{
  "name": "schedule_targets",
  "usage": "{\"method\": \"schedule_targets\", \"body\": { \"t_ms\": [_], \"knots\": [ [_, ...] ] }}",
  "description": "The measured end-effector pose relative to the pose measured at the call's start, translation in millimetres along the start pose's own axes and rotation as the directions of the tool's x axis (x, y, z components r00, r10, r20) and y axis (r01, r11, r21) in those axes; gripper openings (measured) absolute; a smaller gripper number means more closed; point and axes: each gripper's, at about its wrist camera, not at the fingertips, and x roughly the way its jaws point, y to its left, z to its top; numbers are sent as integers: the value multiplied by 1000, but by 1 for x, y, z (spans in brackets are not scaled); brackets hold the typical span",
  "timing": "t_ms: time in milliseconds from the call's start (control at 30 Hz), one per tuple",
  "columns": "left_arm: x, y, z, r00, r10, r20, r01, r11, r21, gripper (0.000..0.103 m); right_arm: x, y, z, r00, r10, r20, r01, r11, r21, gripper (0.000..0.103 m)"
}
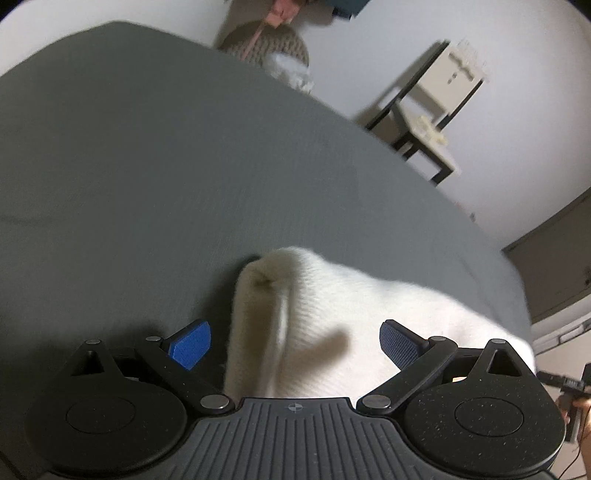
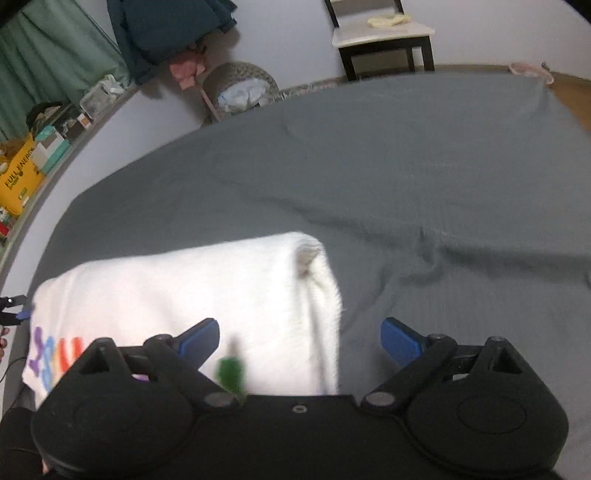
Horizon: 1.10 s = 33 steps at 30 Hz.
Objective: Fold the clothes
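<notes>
The white sweater (image 2: pixel 207 295) lies on the grey bed (image 2: pixel 406 177) already folded into a thick, tidy block, one rounded fold edge turned toward the far side and some coloured lettering showing at its near left corner. From where I stand the folding of this piece looks about finished: no sleeve or hem trails loose that I can see, though the near part is hidden under the tools. What may be left is a last smoothing or carrying it off to a pile; I see no other garment waiting on the bed, so I can't say if more are to come. The right gripper (image 2: pixel 300 341) hangs over the sweater's right end with its jaws spread wide, one blue pad above the cloth and the other above bare sheet, pressing on nothing. The left gripper (image 1: pixel 294 343) hangs over the other end, jaws likewise wide apart with the fold between them but not pinched. As for containers, a woven basket (image 2: pixel 240 86) stands on the floor by the far wall with something pale and crumpled inside, too blurred to name. A chair (image 2: pixel 380 35) beside it carries a small pale item on its seat. Boxes crowd a shelf (image 2: pixel 40 155) at the left.
</notes>
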Motion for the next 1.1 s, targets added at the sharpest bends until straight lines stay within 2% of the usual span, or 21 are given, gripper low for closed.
{"method": "schedule_targets", "body": {
  "t_ms": [67, 133, 233, 367, 400, 433, 467, 500, 533, 567, 600, 633, 767, 933, 1100],
  "knots": [
    [16, 3, 1, 999, -36, -37, 36, 999, -8, 99, 12, -11, -1, 1000, 19, -19, -18, 999, 33, 95],
    [31, 4, 1, 996, -71, -62, 70, 997, -17, 99, 24, -21, 0, 997, 75, -20, -73, 994, 81, 95],
    [51, 1, -1, 997, -28, -78, 28, 1000, -5, 99, 39, -31, 3, 986, 167, -4, -164, 975, 151, 95],
    [58, -12, -3, 999, -19, -32, 21, 998, 67, 98, 59, -37, 8, 962, 271, 27, -271, 939, 211, 95],
    [59, -14, -2, 1000, -11, -29, 14, 997, 77, 98, 63, -38, 10, 954, 299, 40, -300, 927, 225, 92],
    [59, -17, -2, 1000, -3, -25, 5, 996, 86, 92, 68, -38, 11, 947, 318, 41, -319, 916, 243, 83],
    [58, -19, -2, 1000, 1, -20, 1, 996, 87, 72, 72, -34, 12, 950, 311, 27, -309, 922, 235, 76],
    [56, -21, -3, 1000, 2, -14, -1, 996, 84, 55, 74, -26, 12, 958, 287, 11, -283, 937, 203, 59],
    [54, -24, -3, 1000, 3, -9, -2, 997, 81, 49, 75, -18, 13, 965, 262, -5, -257, 951, 171, 49],
    [52, -26, -4, 1000, 4, -3, -4, 997, 78, 37, 74, -13, 12, 970, 243, -9, -239, 959, 155, 44],
    [48, -29, -5, 1000, 10, 14, -11, 996, 87, 34, 70, -9, 10, 973, 230, -3, -227, 962, 152, 29],
    [43, -32, -8, 999, 19, 40, -23, 994, 103, 31, 67, -5, 9, 976, 217, 2, -215, 965, 149, 27],
    [12, -50, -19, 984, 25, 176, -55, 984, 170, 27, 31, 25, -3, 980, 152, 132, -161, 985, 56, 24],
    [-27, -74, -11, 956, -24, 292, -46, 972, 232, 25, -20, 66, -5, 953, 110, 283, -106, 994, -31, 22],
    [-31, -95, 28, 923, -28, 383, -65, 972, 226, 25, -37, 85, 22, 925, 84, 371, -81, 996, -25, 21]
  ]
}}
